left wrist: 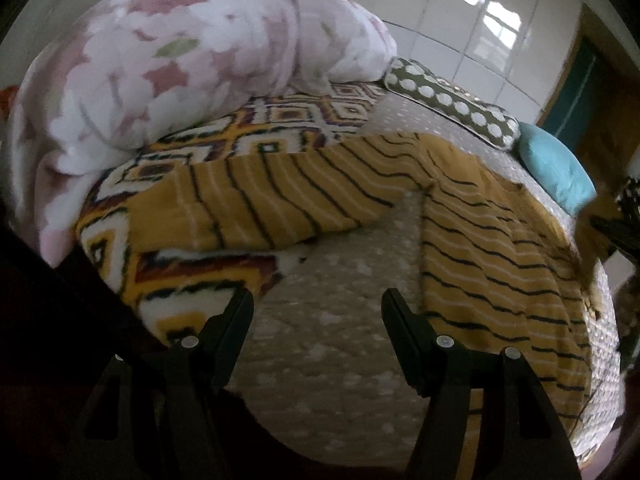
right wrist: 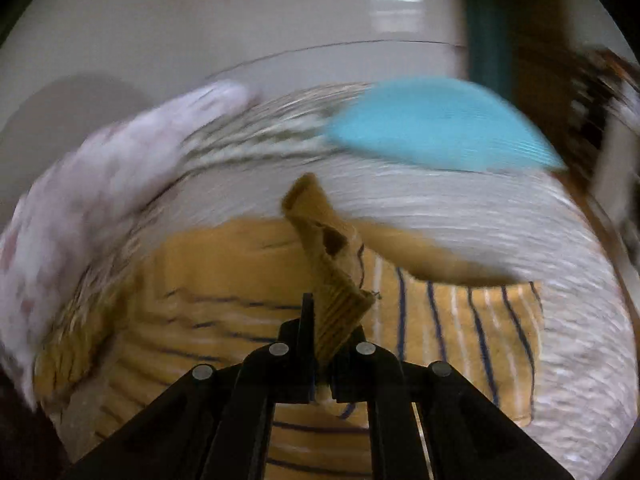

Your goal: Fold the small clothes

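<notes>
A small mustard-yellow garment with dark and white stripes (left wrist: pixel 492 248) lies spread on the bed, one sleeve reaching left (left wrist: pixel 260 204). My left gripper (left wrist: pixel 318 304) is open and empty, low over the grey dotted bedcover just in front of the garment. My right gripper (right wrist: pixel 332 320) is shut on a ribbed mustard cuff (right wrist: pixel 324 248) of the same garment (right wrist: pixel 460 320) and holds it lifted above the cloth. The right wrist view is blurred by motion.
A pink floral blanket (left wrist: pixel 180 60) is piled at the left on a geometric patterned blanket (left wrist: pixel 280 120). A polka-dot pillow (left wrist: pixel 452 100) and a blue pillow (left wrist: pixel 556 168) lie at the far side, against a white tiled wall. The blue pillow (right wrist: pixel 436 128) also shows ahead of the right gripper.
</notes>
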The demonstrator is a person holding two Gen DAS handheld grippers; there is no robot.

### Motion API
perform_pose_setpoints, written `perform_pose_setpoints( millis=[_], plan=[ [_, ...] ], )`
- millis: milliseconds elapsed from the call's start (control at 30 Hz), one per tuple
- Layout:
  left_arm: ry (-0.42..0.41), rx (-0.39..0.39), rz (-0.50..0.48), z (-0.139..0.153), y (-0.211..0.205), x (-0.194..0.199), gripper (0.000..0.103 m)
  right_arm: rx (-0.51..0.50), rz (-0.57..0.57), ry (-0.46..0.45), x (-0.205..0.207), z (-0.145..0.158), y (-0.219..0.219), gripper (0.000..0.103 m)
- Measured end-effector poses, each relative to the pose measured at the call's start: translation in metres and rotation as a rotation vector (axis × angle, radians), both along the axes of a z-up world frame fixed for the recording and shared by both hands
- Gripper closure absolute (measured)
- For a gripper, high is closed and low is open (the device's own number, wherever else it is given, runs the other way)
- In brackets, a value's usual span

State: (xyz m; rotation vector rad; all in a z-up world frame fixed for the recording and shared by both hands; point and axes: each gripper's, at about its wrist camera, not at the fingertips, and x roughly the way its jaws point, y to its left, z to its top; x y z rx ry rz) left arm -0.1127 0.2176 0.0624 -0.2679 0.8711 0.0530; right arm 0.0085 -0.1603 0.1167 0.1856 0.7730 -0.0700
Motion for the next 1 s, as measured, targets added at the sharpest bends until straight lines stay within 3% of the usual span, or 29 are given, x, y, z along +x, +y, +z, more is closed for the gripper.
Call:
perform_pose_setpoints(
  millis=[133,233,333,367,467,533,667,833,967,1000],
  plan=[
    [0.0,-0.024,0.046,-0.009,0.027,-0.004,0.038,-0.122,0.195,0.068,0.05,-0.042,0.112,0.098],
    [0.002,-0.034,0.079,-0.015,0.044,-0.008,0.038,-0.163,0.281,0.128,0.069,-0.073,0.161,0.098],
    [-0.004,-0.051,0.109,-0.02,0.06,-0.011,0.038,-0.244,0.356,0.179,0.075,-0.099,0.201,0.088],
    [-0.003,-0.059,0.121,-0.022,0.065,-0.012,0.038,-0.271,0.388,0.184,0.074,-0.104,0.215,0.08],
    [0.003,-0.094,0.154,-0.026,0.079,-0.011,0.038,-0.305,0.494,0.153,0.059,-0.104,0.241,0.076],
    [-0.004,-0.112,0.168,-0.027,0.087,-0.01,0.038,-0.278,0.542,0.152,0.05,-0.1,0.248,0.071],
    [-0.025,-0.121,0.192,-0.027,0.098,-0.004,0.037,-0.233,0.518,0.116,0.016,-0.08,0.228,0.056],
    [-0.023,-0.191,0.216,-0.039,0.118,0.013,0.036,-0.165,0.437,0.097,-0.034,-0.058,0.17,0.052],
    [0.003,-0.186,0.252,-0.049,0.127,0.032,0.036,-0.141,0.348,0.08,-0.069,-0.044,0.125,0.05],
    [-0.005,-0.19,0.258,-0.05,0.128,0.036,0.032,-0.137,0.326,0.076,-0.076,-0.043,0.116,0.05]
  ],
)
